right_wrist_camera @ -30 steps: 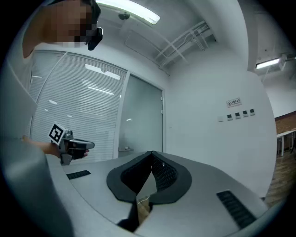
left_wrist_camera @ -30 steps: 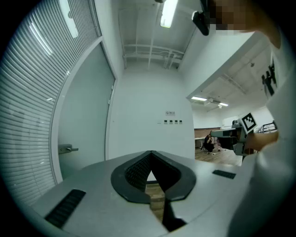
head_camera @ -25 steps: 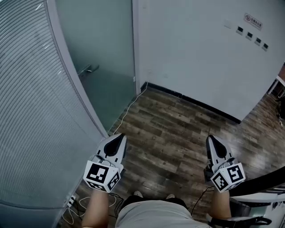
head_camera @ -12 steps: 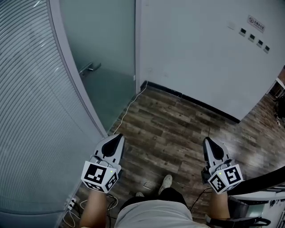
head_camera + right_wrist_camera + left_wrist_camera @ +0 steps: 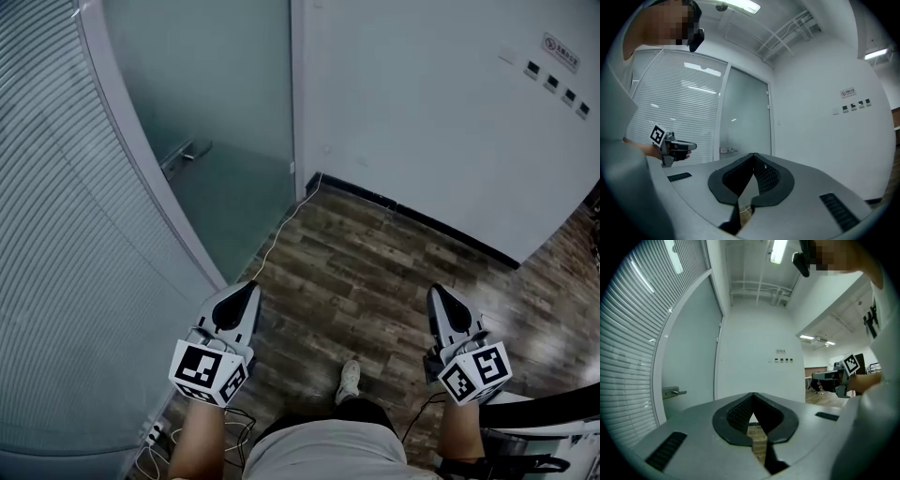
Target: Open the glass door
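The frosted glass door (image 5: pixel 225 112) stands shut ahead and to the left, and its metal lever handle (image 5: pixel 184 153) sticks out on the door's left side. My left gripper (image 5: pixel 247 291) is held low over the wooden floor, well short of the door, its jaws shut and empty. My right gripper (image 5: pixel 441 298) is level with it further right, also shut and empty. From the left gripper view the handle (image 5: pixel 673 392) lies left of the closed jaws (image 5: pixel 753 398). From the right gripper view the handle (image 5: pixel 725 150) lies left of the jaws (image 5: pixel 753 158).
A curved slatted glass partition (image 5: pixel 66 234) runs along the left up to the door frame. A white wall (image 5: pixel 450 122) with a dark skirting and small switches (image 5: pixel 562 94) stands right of the door. A thin cable (image 5: pixel 277 234) trails across the floor to a socket strip (image 5: pixel 150 433).
The person has stepped forward, one shoe now showing between the grippers. The door and wall have drawn nearer in the head view. Both grippers stay shut and level.
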`<state>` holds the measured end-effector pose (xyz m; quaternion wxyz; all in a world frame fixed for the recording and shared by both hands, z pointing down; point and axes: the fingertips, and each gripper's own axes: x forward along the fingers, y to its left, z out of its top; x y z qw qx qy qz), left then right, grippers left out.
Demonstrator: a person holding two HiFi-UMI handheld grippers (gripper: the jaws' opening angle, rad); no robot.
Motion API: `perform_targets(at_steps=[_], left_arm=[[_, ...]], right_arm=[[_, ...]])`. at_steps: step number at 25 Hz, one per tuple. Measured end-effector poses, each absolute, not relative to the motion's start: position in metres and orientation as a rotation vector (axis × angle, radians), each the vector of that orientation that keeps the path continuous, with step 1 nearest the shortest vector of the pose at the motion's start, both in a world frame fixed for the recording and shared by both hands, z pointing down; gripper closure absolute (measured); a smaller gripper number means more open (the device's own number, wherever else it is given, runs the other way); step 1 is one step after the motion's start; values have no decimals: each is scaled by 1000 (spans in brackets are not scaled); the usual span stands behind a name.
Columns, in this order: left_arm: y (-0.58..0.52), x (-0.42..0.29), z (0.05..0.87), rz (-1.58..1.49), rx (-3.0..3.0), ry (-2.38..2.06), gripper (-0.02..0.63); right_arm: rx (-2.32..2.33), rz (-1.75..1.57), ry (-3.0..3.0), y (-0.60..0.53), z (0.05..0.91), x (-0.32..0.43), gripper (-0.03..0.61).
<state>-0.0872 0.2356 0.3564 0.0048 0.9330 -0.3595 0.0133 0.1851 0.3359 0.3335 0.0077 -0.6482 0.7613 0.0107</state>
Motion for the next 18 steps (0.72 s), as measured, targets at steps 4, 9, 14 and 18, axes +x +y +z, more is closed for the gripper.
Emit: perform_targets(at_steps=[4,9,14,18], left_arm=[[203,-60,353,43,2903,-1173,614],[159,-17,348,45,2867,-1243,614],[121,22,345,27,2812,-1330,614],[100,44,348,48,2781,-1390,614]], right_arm=[[-1982,26,2412,295,334,214,577],[-1925,7,2443,239,332,265,577],[-1850,-6,2496,187,331,312,577],[-1791,-23,2532,152,335,337,577]])
